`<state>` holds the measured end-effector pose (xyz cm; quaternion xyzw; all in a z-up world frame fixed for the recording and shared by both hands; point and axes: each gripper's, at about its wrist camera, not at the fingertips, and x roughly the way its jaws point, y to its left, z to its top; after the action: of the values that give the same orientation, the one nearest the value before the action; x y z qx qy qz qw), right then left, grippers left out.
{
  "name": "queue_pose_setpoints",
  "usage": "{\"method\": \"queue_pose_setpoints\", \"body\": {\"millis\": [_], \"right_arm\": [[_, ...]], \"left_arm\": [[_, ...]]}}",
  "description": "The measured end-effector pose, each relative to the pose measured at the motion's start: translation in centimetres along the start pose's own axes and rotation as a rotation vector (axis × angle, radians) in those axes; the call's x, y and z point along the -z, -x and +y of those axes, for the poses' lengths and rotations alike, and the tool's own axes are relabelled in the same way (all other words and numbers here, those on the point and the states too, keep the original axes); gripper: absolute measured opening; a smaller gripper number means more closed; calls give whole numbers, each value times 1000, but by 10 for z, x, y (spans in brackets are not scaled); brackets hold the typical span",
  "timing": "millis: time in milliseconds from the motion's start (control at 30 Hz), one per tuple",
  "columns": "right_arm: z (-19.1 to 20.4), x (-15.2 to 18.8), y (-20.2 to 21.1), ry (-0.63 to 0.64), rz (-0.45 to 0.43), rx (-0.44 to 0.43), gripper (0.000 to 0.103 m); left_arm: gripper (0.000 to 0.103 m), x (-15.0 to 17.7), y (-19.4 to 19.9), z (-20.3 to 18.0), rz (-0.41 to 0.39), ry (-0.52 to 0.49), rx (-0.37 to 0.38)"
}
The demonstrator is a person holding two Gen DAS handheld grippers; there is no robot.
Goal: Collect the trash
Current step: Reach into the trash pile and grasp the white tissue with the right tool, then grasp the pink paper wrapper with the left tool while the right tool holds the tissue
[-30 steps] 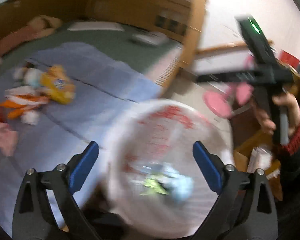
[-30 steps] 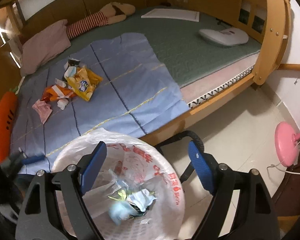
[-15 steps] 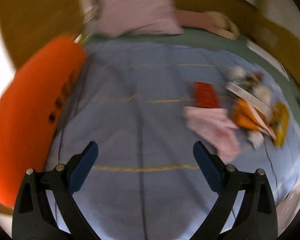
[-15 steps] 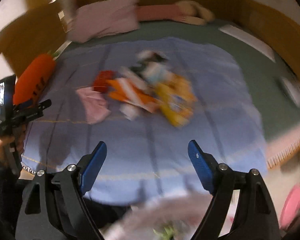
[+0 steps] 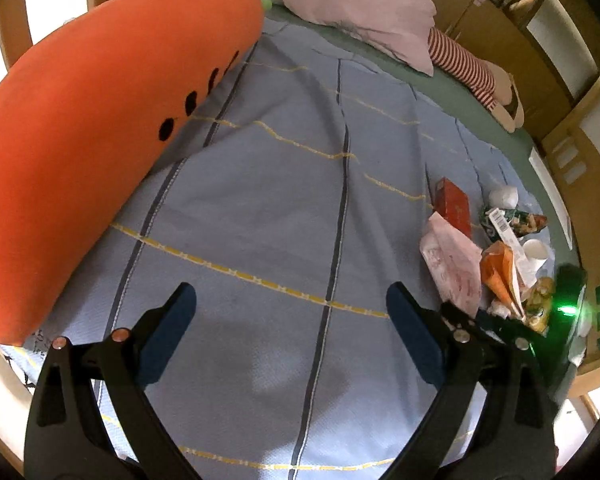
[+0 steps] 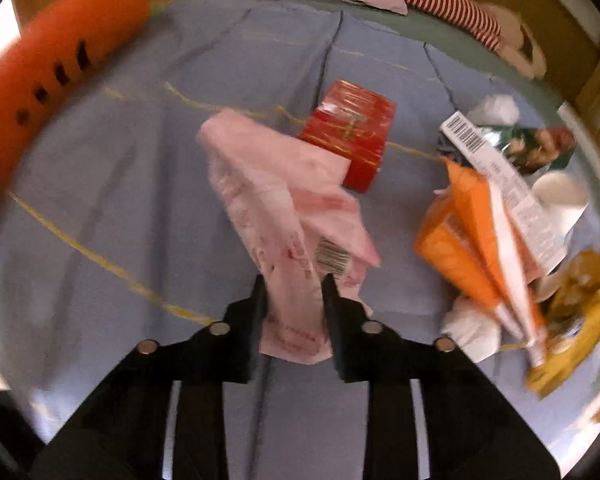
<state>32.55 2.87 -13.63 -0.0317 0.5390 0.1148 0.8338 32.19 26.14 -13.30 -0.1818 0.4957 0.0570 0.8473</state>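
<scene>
On the blue bedspread (image 6: 112,208), the right gripper (image 6: 293,286) has just been closed onto the pink wrapper (image 6: 284,200), so 1 piece of trash is judged secured; the left gripper (image 5: 290,316) is held open, empty.

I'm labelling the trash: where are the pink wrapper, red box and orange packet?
Crumpled pink plastic wrapper (image 6: 284,200), right wrist view, its middle.
Shiny red cardboard box (image 6: 352,128), right wrist view, top face.
Flat orange foil packet (image 6: 468,240), right wrist view, orange panel.

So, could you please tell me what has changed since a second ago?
Both grippers swung from the bin bag to the bed. The right gripper has just been closing on the pink wrapper. The left gripper stays open, empty. The remaining trash lies unmoved.
</scene>
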Motion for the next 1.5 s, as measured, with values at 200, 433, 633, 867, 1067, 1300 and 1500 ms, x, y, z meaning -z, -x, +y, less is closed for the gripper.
{"method": "queue_pose_setpoints", "body": {"millis": [200, 433, 633, 867, 1067, 1300, 1500], "right_arm": [[16, 10, 28, 31, 30, -58, 35], [-15, 19, 67, -111, -46, -275, 83], [-107, 11, 30, -420, 42, -45, 71], [-106, 9, -5, -344, 104, 133, 48], [-77, 19, 10, -270, 135, -18, 37], [15, 46, 14, -71, 246, -376, 37], [9, 62, 69, -72, 153, -272, 37]], "left_arm": [[95, -1, 6, 12, -1, 41, 3], [95, 6, -3, 7, 51, 2, -8], [95, 14, -15, -15, 98, -74, 35], [96, 28, -16, -52, 111, -201, 138], [96, 28, -23, -68, 119, -221, 147], [97, 25, -26, -71, 107, -190, 152], [97, 27, -35, -96, 98, -245, 149]]}}
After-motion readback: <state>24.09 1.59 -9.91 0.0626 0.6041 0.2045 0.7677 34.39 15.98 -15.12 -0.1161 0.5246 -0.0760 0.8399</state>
